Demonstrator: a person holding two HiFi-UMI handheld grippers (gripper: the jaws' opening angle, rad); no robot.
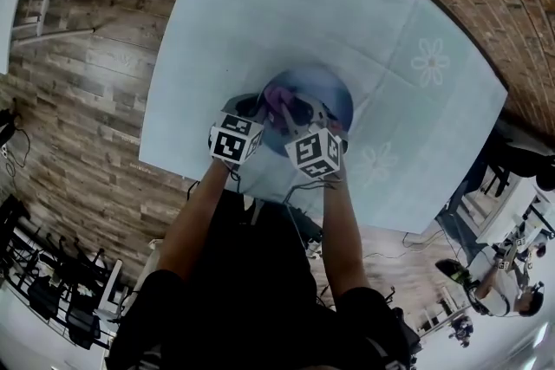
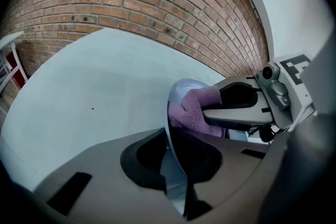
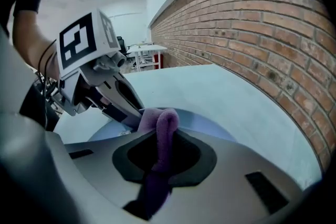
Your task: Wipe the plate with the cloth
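My left gripper [image 2: 176, 165] is shut on the rim of a blue plate [image 2: 169, 128] and holds it tilted up on edge. The plate [image 1: 328, 94] sits over the near middle of the table. My right gripper [image 3: 157, 162] is shut on a purple cloth [image 3: 161, 136], which it holds against the plate's [image 3: 210, 124] face. In the left gripper view the cloth [image 2: 195, 108] bunches under the right gripper's finger [image 2: 239, 115]. In the head view the cloth [image 1: 282, 104] shows between the left gripper [image 1: 258, 115] and the right gripper [image 1: 305, 115]. The left gripper [image 3: 113, 99] also appears in the right gripper view.
The table wears a pale blue cloth [image 1: 260, 22] with flower prints. A brick wall [image 2: 131, 2] runs behind it. Wooden floor [image 1: 78, 100] lies to the left. The table's near edge [image 1: 173, 169] is just below the grippers.
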